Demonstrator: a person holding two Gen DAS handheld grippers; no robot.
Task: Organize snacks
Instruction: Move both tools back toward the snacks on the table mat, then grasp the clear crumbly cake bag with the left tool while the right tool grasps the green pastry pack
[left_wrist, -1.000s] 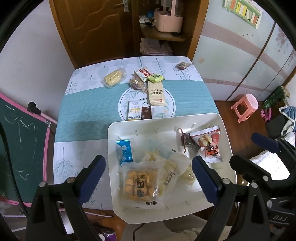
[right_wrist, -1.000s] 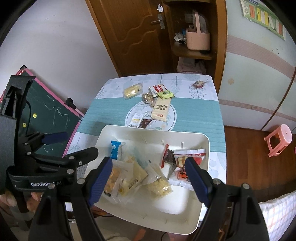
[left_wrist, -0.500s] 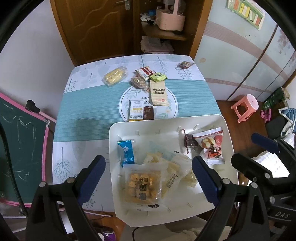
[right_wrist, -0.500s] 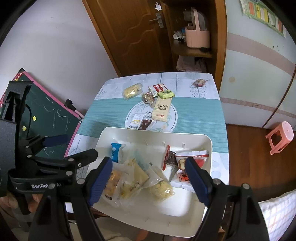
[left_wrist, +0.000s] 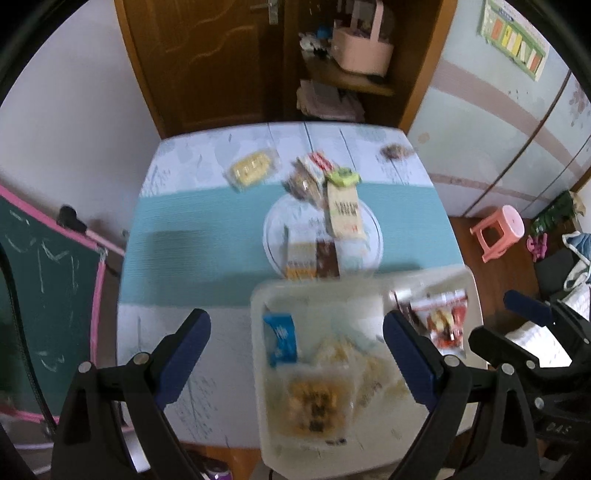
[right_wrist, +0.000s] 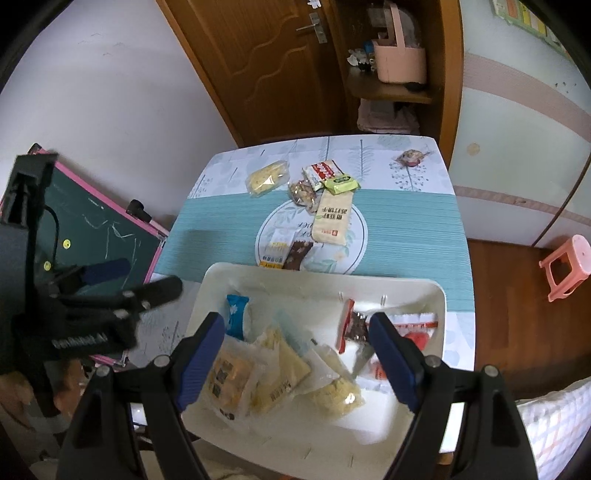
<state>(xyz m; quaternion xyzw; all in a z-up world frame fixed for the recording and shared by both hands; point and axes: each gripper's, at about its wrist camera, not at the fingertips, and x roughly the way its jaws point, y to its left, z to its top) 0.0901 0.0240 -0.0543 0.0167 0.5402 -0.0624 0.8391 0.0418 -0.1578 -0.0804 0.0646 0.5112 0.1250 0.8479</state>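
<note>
A white tray (right_wrist: 325, 271) at the table's near edge holds several snack packs: a blue one (right_wrist: 236, 310), an orange cookie pack (right_wrist: 227, 373) and a red-and-white pack (right_wrist: 415, 326). My right gripper (right_wrist: 297, 332) hangs open above the tray, empty. My left gripper (left_wrist: 295, 339) is open and empty too, over the tray's left rim (left_wrist: 258, 332); that view is blurred. Loose on the tablecloth beyond lie a yellow pack (right_wrist: 267, 177), a green pack (right_wrist: 341, 183), a long beige cracker pack (right_wrist: 332, 218) and a brown bar (right_wrist: 298, 253).
A wrapped candy (right_wrist: 412, 157) lies alone at the table's far right corner. A pink-framed chalkboard (right_wrist: 92, 229) leans left of the table, a pink stool (right_wrist: 567, 266) stands on the floor at right, and a wooden door and shelf stand behind.
My left gripper has slid to the left, so the tray now sits right of centre in its view. The right gripper has crept slightly forward. Both stay open.
</note>
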